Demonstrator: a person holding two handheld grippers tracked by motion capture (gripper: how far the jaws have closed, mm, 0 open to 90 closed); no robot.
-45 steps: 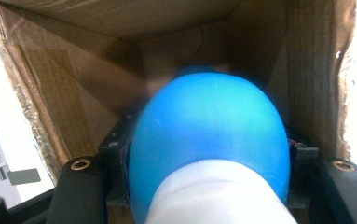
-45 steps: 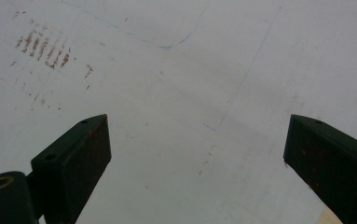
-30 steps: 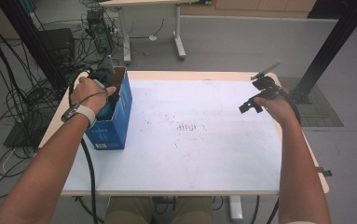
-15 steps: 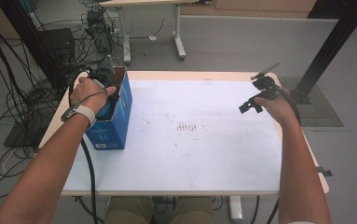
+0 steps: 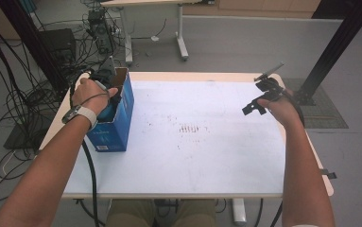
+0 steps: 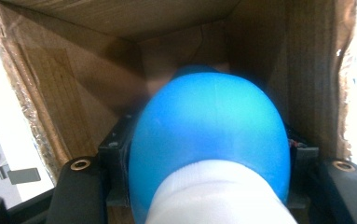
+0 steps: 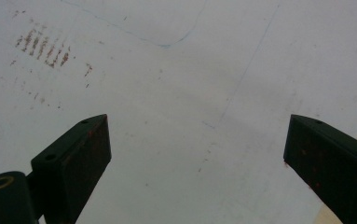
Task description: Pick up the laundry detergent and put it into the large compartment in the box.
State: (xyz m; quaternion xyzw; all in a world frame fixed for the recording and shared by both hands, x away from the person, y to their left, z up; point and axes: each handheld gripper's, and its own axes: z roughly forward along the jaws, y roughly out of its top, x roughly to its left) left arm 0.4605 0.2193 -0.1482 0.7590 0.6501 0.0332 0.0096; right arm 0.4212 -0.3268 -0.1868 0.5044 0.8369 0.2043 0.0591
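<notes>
The left gripper (image 5: 107, 94) is down inside the open blue box (image 5: 117, 127) at the left edge of the surface (image 5: 207, 161), its fingers clenched on a blue bottle (image 6: 209, 140) with a white cap, seen in the left gripper view against the cardboard walls. Judging from this, the bottle is being taken out or put in; the gripper should travel straight along the box's axis so the bottle clears the flaps. The right gripper (image 5: 259, 101) hovers over bare surface, fingers released.
</notes>
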